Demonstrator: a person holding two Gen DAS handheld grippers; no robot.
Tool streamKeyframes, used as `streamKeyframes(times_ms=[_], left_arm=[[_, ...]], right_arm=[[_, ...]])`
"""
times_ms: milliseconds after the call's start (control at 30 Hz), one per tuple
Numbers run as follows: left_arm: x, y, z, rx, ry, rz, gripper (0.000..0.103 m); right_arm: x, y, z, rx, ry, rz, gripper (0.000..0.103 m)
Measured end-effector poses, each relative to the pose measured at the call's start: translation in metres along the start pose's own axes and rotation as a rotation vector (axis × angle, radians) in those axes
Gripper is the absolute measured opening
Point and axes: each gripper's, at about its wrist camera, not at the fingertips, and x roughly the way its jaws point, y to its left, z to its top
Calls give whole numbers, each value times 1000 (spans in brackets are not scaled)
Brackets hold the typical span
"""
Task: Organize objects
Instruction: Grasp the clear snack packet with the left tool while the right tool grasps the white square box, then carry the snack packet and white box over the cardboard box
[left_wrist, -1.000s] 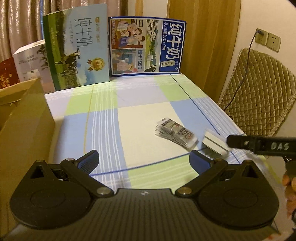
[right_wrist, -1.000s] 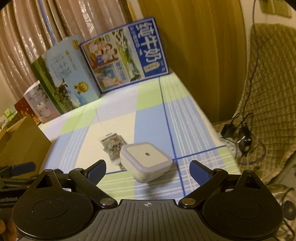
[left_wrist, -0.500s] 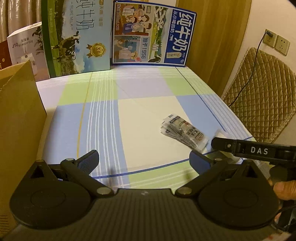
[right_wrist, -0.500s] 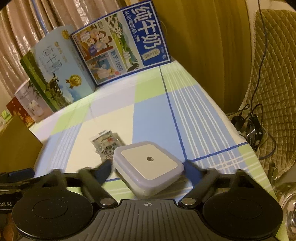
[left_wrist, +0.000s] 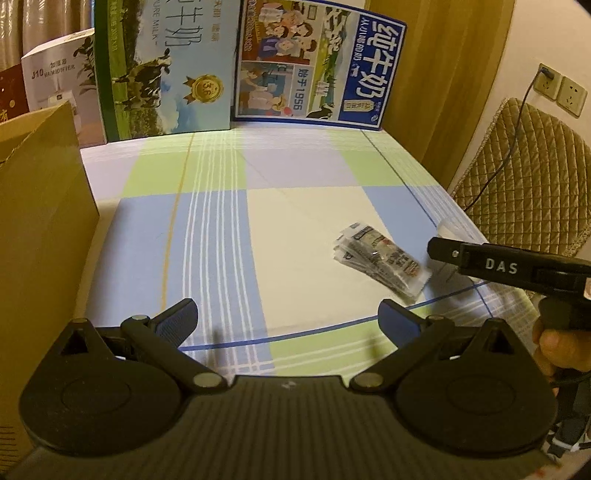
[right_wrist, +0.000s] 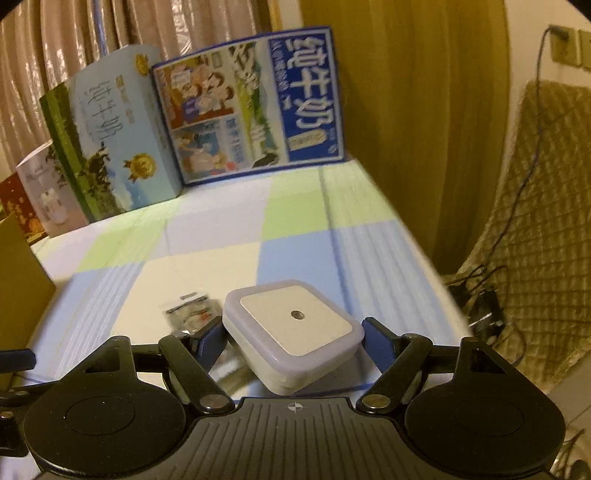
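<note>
While the left gripper (left_wrist: 288, 314) hovers with fingers spread wide and empty over the checked tablecloth (left_wrist: 207, 229), a packet stack (left_wrist: 380, 264) lies ahead to its right. Seen from the right wrist, the right gripper (right_wrist: 293, 338) clamps the white square box (right_wrist: 293, 332) above the cloth's near edge.

The left gripper (left_wrist: 288, 315) hung open over the checked bench (left_wrist: 303, 221). A snack packet (left_wrist: 380, 264) lay near the right gripper (left_wrist: 439, 247).
</note>
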Motion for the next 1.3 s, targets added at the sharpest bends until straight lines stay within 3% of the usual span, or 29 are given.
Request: streamKeyframes(times_ms=[100,267,467,567,633,767,867,900,1067,1300], left_arm=[[2,2,0,-1,2,4,102],[8,-1,2,0,3,-3,102],[26,-24,11,79,-31,-58,98],[40,-32,17,85,-26,-87,86],[51,-36,18,78,-16,-97,70],[69,-41,20,30,-14,-112,60],[71,-48,22,59,-12,-120,39],[69,-50,22,73,-6,-122,32],[42,-49,6,132,44,-97,31],[-36,-31,-53,174,117,-78,29]], right_arm=[[-2,-5,2,74,16,161,76],[-10,-12,8,97,-5,103,76],[-13,-21,4,103,5,44,76],[-15,-27,4,113,-4,19,76],[-17,-30,3,116,-6,9,76],[-17,-34,1,130,3,-5,76],[-18,-35,-2,139,20,-24,76],[-19,-34,-3,138,25,-22,76],[-28,-21,-10,116,63,0,76],[-59,14,-22,67,132,45,76]])
